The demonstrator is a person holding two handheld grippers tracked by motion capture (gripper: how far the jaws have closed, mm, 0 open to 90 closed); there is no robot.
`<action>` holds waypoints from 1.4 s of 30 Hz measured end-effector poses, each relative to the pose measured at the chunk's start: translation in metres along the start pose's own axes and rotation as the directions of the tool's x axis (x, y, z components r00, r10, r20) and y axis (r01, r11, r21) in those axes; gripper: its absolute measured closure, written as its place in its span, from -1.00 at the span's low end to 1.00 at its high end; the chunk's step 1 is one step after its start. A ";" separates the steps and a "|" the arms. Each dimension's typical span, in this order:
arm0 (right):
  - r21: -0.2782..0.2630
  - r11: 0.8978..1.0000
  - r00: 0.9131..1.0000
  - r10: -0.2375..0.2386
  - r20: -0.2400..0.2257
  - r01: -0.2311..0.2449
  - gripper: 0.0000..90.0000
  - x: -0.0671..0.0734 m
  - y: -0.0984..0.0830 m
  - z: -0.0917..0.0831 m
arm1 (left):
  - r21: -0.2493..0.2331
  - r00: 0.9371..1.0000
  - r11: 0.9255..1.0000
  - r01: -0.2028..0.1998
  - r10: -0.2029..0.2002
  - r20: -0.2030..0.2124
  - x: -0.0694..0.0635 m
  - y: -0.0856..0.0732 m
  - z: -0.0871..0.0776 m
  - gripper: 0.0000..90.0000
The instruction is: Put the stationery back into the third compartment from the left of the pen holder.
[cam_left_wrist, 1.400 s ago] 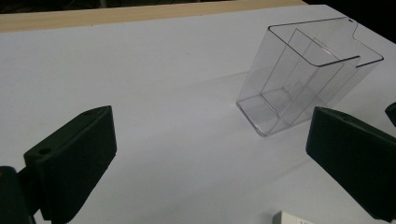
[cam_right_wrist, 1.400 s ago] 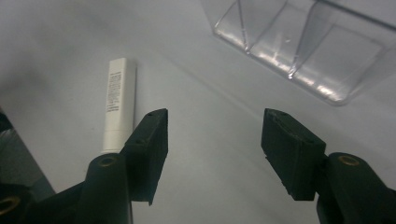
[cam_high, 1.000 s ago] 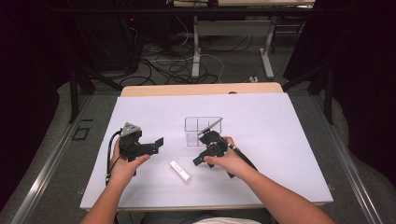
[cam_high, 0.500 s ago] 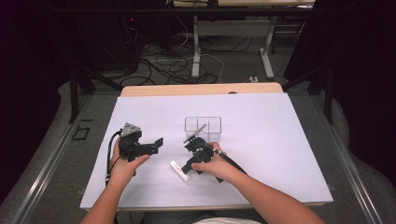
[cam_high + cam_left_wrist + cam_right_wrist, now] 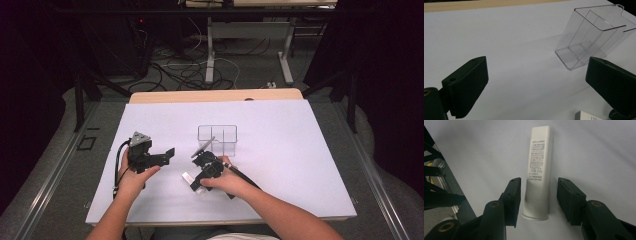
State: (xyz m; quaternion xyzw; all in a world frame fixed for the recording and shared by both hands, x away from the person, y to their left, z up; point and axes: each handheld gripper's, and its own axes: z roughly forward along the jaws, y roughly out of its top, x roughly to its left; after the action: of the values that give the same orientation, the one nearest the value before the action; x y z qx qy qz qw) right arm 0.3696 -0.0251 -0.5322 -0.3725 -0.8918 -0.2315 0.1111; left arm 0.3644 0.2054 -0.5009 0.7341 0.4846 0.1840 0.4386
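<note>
A white glue stick [image 5: 187, 176] with printed text lies flat on the white table [image 5: 300, 150], left of my right hand. In the right gripper view the stick [image 5: 539, 170] lies lengthwise between the two jaws, cap end nearest the camera. My right gripper [image 5: 539, 200] has just been closing, and a small gap remains on each side of the stick. From above, the right gripper [image 5: 196, 183] points down-left over the stick. My left gripper [image 5: 167, 152] is held wide open above the table with nothing between its jaws [image 5: 536, 85].
A clear plastic container [image 5: 217, 139] with two compartments stands just behind the right hand, empty [image 5: 591, 37]. A corner of the glue stick [image 5: 586, 116] lies at the bottom edge of the left gripper view. Cables and table legs lie on the floor beyond the far edge.
My right gripper has moved left and down from beside the clear container to the glue stick, and its jaws have narrowed around it. The left gripper has stayed put.
</note>
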 end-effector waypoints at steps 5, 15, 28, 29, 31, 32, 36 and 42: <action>0.021 1.000 1.000 0.012 -0.005 -0.012 0.29 0.001 0.000 0.002 | 0.002 1.000 1.000 0.000 0.000 0.000 0.000 0.000 0.000 -0.90; 0.011 0.998 0.998 0.061 0.001 -0.061 0.45 0.002 0.000 0.007 | 0.000 1.000 1.000 0.001 -0.001 0.001 0.000 0.000 0.001 -0.90; 0.013 0.998 0.998 0.068 -0.009 -0.068 0.49 0.001 0.001 0.009 | 0.001 1.000 1.000 -0.001 0.001 0.002 0.000 -0.001 0.001 -0.90; 0.014 0.998 0.998 0.068 -0.008 -0.068 0.49 0.001 0.001 0.009 | 0.001 1.000 1.000 -0.001 0.001 0.002 0.000 -0.001 0.001 -0.90; -0.018 0.997 0.997 0.076 -0.010 -0.076 0.49 0.002 0.000 0.011 | 0.002 1.000 1.000 -0.002 0.002 0.002 0.000 -0.001 0.001 -0.90; 0.013 0.997 0.997 0.070 -0.008 -0.070 0.49 0.001 0.001 0.009 | 0.000 1.000 1.000 -0.003 0.003 0.002 0.000 -0.001 0.001 -0.90; 0.055 0.996 0.997 0.076 0.007 -0.076 0.49 0.003 0.002 0.005 | 0.001 1.000 1.000 -0.003 0.003 0.002 0.000 -0.001 0.001 -0.90; 0.044 0.996 0.997 0.079 -0.006 -0.078 0.49 0.005 0.000 0.004 | 0.005 1.000 1.000 0.001 -0.001 0.001 0.001 -0.001 0.000 -0.90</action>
State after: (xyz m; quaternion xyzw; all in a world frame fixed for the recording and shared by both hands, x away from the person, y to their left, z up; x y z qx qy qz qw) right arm 0.3662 -0.0199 -0.5342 -0.4037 -0.8809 -0.2088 0.1320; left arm 0.3646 0.2058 -0.5019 0.7351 0.4851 0.1821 0.4373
